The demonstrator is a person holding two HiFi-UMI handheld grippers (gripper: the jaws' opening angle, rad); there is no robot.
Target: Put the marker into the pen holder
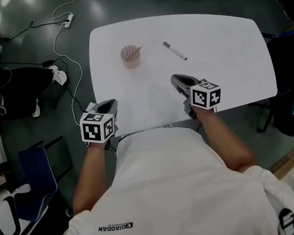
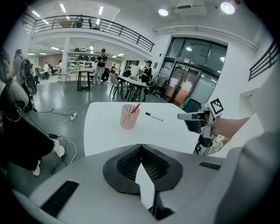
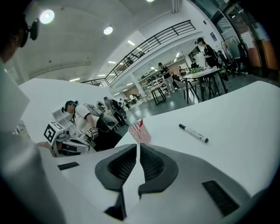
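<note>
In the head view the marker (image 1: 174, 50) lies upper centre on the white surface (image 1: 229, 71), right of the pink pen holder (image 1: 131, 55), apart from it. The left gripper view shows the left claw (image 2: 141, 148) closed and empty. In the right gripper view the right claw (image 3: 137, 146) is pinched together on nothing. Grasping and dropping it in both remain.

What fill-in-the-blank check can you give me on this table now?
In the head view the marker lies to the ____ of the pen holder.
The pen holder's colour is ____.
The pen standing in it is ____.
Missing words: right; pink; red.
</note>
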